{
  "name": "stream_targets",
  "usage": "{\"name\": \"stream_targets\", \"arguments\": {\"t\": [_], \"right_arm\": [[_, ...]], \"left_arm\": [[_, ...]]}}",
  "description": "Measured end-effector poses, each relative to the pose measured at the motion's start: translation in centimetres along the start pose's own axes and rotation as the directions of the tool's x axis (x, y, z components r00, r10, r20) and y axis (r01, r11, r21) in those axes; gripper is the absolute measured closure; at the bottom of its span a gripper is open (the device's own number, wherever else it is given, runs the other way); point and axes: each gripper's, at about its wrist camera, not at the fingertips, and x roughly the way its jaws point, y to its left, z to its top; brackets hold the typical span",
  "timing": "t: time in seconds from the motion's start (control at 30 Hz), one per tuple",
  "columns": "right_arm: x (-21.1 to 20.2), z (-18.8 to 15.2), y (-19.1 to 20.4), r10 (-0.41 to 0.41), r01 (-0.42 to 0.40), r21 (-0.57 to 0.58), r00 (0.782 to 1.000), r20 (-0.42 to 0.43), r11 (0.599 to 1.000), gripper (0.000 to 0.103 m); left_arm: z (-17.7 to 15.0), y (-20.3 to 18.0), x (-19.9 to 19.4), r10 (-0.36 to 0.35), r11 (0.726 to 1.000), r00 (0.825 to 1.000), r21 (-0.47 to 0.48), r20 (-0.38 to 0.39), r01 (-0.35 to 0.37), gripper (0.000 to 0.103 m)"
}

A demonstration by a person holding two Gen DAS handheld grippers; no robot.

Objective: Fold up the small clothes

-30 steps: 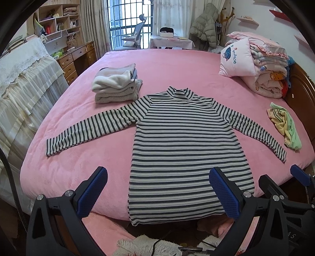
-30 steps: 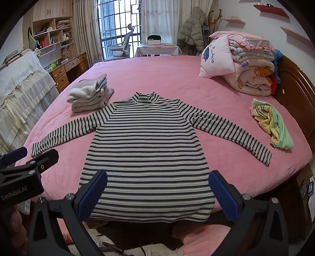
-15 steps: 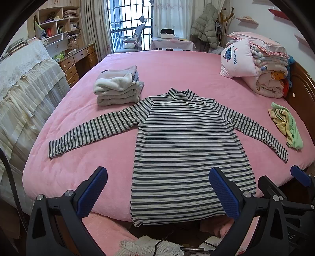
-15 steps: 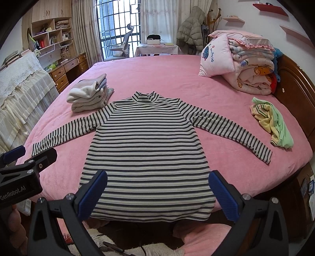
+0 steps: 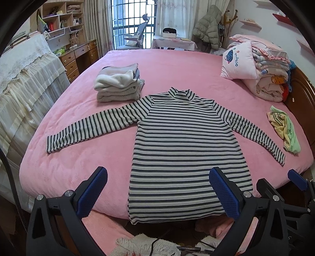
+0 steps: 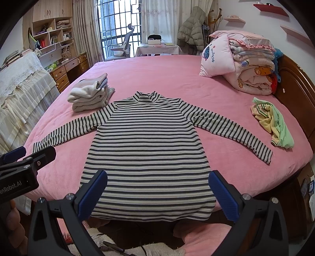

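I hold the left tongs (image 5: 158, 194) and right tongs (image 6: 157, 194) apart and empty at the bed (image 5: 177, 65) edge. The striped top (image 5: 185, 149) lies flat, sleeves spread, unfolded; 1 folded pile (image 5: 118, 83) is done, a yellow-green garment (image 5: 285, 129) remains.

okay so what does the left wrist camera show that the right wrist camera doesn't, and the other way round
Only the left wrist view shows the right gripper poking in at its lower right, beside the open left gripper.

Only the right wrist view shows the left gripper's black body with white lettering at its left edge, a hand below it, and a red wall shelf.

Both show the black-and-white striped long-sleeved top spread flat on the pink bed, the stack of folded grey and white clothes and the crumpled yellow and green garment.
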Motion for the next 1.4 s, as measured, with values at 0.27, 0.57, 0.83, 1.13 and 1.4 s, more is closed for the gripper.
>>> {"name": "stream_targets", "arguments": {"t": [0.27, 0.57, 0.83, 1.13, 1.4], "right_arm": [[-0.2, -0.2, 0.1, -0.001, 0.001, 0.001, 1.000, 0.006, 1.000, 0.000], [-1.4, -0.3, -0.8, -0.012, 0.012, 0.013, 0.999, 0.037, 1.000, 0.000], [-2.5, 0.3, -1.6, -0.015, 0.015, 0.001, 0.997, 0.078, 1.000, 0.000], [-3.0, 1.5, -3.0, 0.011, -0.011, 0.000, 0.994, 0.113, 1.000, 0.000], [-4.2, 2.7, -5.9, 0.063, -0.067, 0.013, 0.982, 0.181, 0.998, 0.000]], "left_arm": [[-0.1, 0.1, -0.2, -0.003, 1.000, 1.000, -0.003, 0.004, 0.003, 0.000], [0.2, 0.0, -0.9, -0.002, 1.000, 1.000, -0.002, 0.021, 0.002, 0.000], [0.5, -0.6, -1.2, -0.009, 1.000, 0.999, 0.001, 0.041, 0.009, 0.000], [1.7, -2.4, -1.5, 0.003, 0.999, 0.997, 0.035, 0.073, -0.005, 0.000], [3.4, -4.9, -1.6, -0.023, 0.998, 0.995, 0.053, 0.094, 0.018, 0.000]]}}
